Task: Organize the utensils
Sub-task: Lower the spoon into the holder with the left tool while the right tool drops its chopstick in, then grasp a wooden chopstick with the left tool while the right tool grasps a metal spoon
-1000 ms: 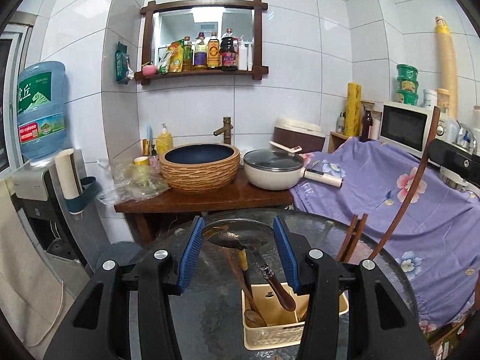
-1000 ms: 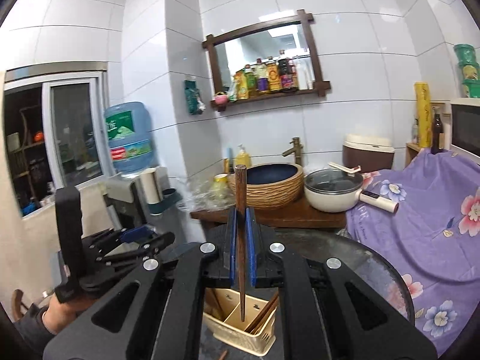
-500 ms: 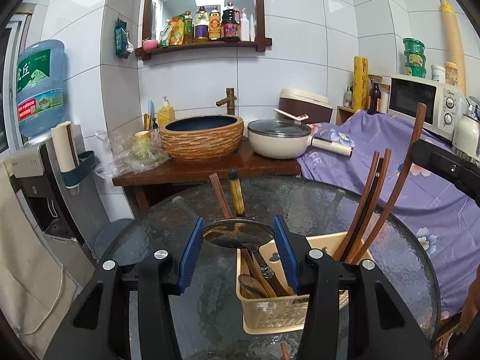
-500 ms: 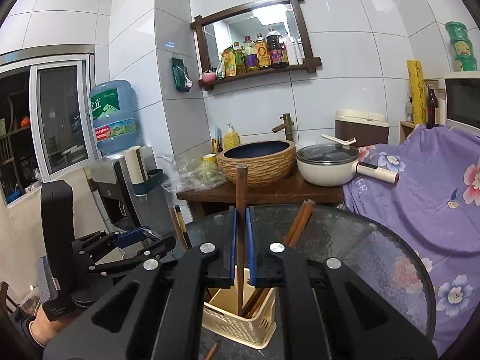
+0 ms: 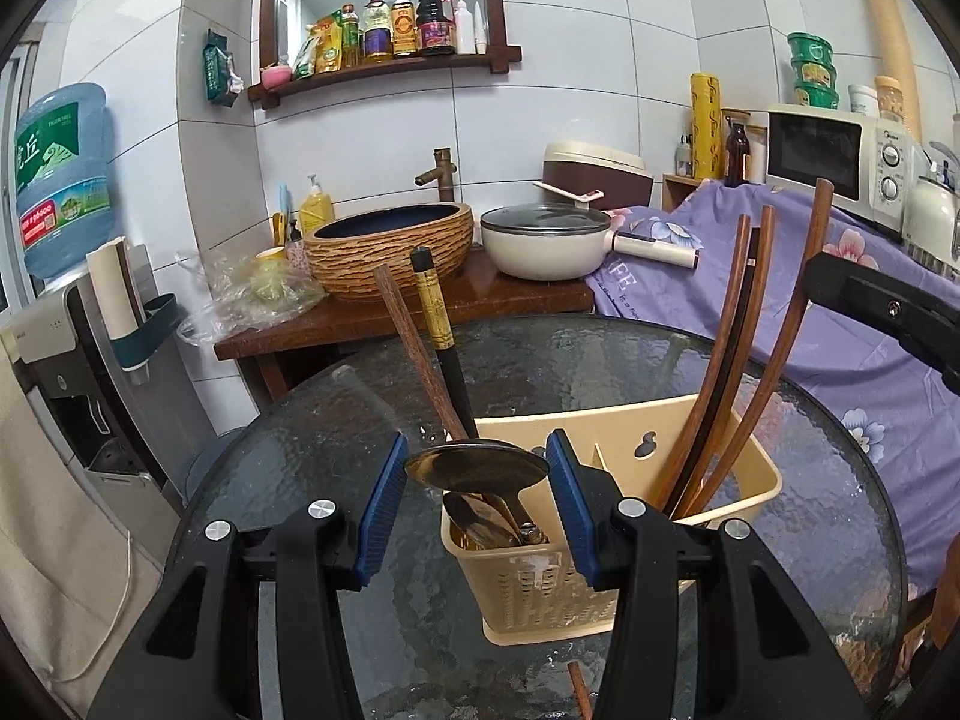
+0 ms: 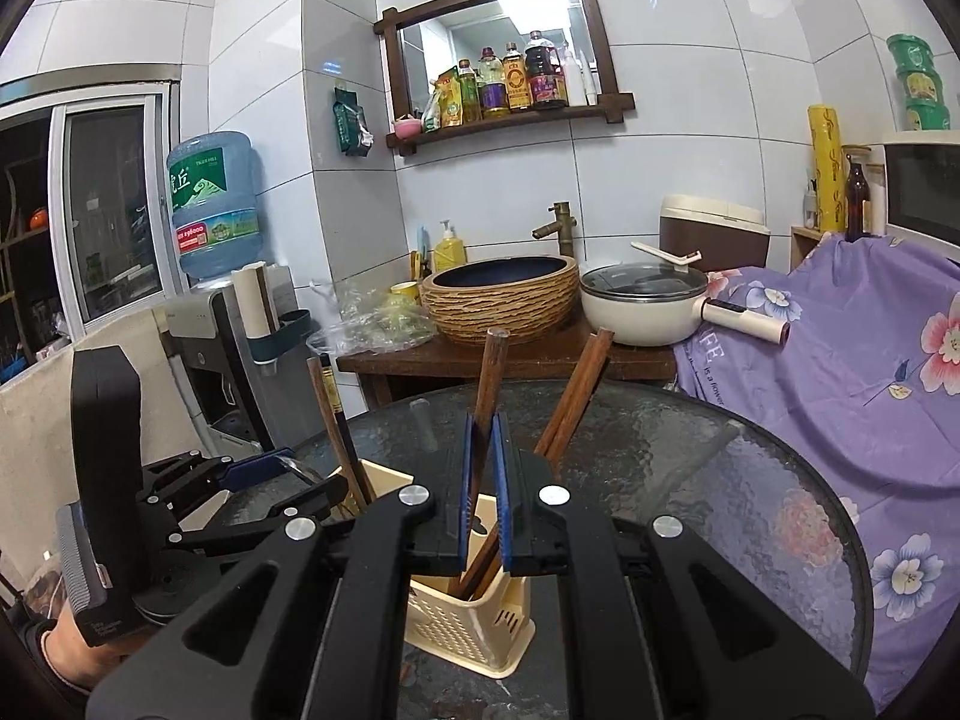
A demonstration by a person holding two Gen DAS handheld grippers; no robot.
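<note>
A cream plastic utensil basket (image 5: 606, 576) stands on a round dark glass table (image 5: 324, 420); it also shows in the right wrist view (image 6: 474, 630). My left gripper (image 5: 477, 474) is shut on the bowl of a metal spoon (image 5: 477, 467), its handle down in the basket's left compartment. My right gripper (image 6: 485, 480) is shut on a brown wooden chopstick (image 6: 489, 372), its lower end inside the basket. Several wooden chopsticks (image 5: 738, 348) lean in the right compartment. A brown and a black chopstick (image 5: 432, 324) lean at the basket's left back.
A wooden stand with a woven basin (image 5: 390, 249) and a cream pot (image 5: 543, 243) is behind the table. A purple flowered cloth (image 5: 780, 312) covers the right side. A water dispenser (image 5: 60, 276) stands left. A loose chopstick (image 5: 579, 690) lies near the table's front edge.
Both grippers have come lower and nearer the basket. The spoon's handle and the held chopstick's tip have gone down deeper into the basket.
</note>
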